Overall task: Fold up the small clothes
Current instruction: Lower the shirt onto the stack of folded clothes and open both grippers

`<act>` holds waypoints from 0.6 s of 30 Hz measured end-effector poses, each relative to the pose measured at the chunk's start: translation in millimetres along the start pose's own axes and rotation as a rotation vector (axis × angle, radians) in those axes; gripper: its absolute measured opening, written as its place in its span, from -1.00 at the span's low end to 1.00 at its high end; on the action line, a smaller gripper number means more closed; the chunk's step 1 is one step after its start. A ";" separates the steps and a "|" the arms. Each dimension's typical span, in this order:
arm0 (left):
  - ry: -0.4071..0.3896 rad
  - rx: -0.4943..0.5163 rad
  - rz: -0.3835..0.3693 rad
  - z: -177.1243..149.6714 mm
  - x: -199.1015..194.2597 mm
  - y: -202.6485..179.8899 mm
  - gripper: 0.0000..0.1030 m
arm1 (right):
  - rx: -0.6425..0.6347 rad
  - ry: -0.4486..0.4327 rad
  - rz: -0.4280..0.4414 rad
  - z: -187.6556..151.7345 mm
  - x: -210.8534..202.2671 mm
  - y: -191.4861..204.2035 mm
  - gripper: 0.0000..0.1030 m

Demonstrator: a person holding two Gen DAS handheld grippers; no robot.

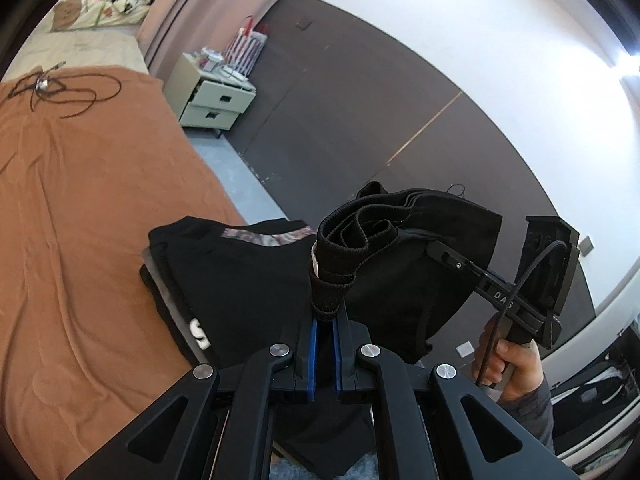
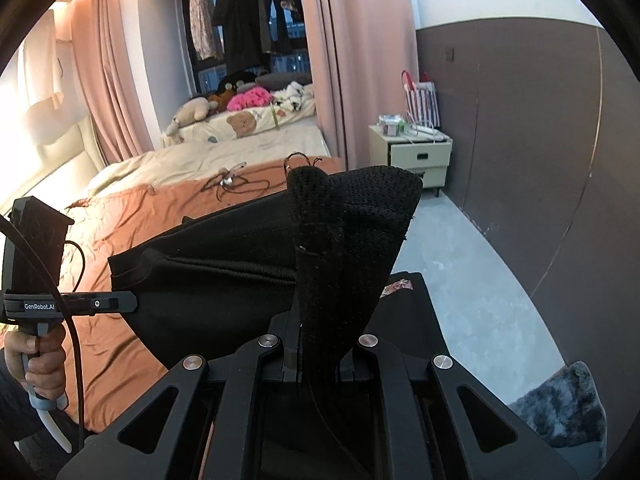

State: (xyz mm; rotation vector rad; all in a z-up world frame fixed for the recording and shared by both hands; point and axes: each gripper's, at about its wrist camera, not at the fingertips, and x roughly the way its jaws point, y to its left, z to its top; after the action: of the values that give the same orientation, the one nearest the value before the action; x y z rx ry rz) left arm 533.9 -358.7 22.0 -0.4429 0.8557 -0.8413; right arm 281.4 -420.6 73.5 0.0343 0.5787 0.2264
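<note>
A small black garment (image 1: 404, 240) hangs in the air between both grippers, folded over on itself. My left gripper (image 1: 326, 308) is shut on a bunched black edge of it. My right gripper (image 2: 320, 280) is shut on another edge, and the black knit cloth (image 2: 352, 220) rises over its fingers and hides the tips. In the left wrist view the right gripper (image 1: 444, 254) reaches in from the right, gripped by a hand (image 1: 512, 364). In the right wrist view the left gripper (image 2: 124, 302) pinches the cloth at the left. Below lies a stack of folded black clothes (image 1: 240, 276) on the bed's corner.
An orange bedspread (image 1: 80, 220) covers the bed, with a black cable and a small metal item (image 1: 44, 86) on it. A pale nightstand (image 1: 212, 96) stands by the dark wall. Grey floor (image 2: 460, 260) runs beside the bed, and a grey fluffy rug (image 2: 560, 404) lies near.
</note>
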 end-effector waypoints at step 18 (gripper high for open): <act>0.103 -0.062 0.178 34.9 102.4 99.7 -0.33 | 0.039 0.208 -0.179 46.7 128.6 -12.9 -0.61</act>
State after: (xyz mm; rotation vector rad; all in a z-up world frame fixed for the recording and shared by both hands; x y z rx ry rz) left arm 646.4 -379.0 -70.5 -0.3737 1.0034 -0.6786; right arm 414.0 -403.3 42.2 -0.0036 0.7886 0.0441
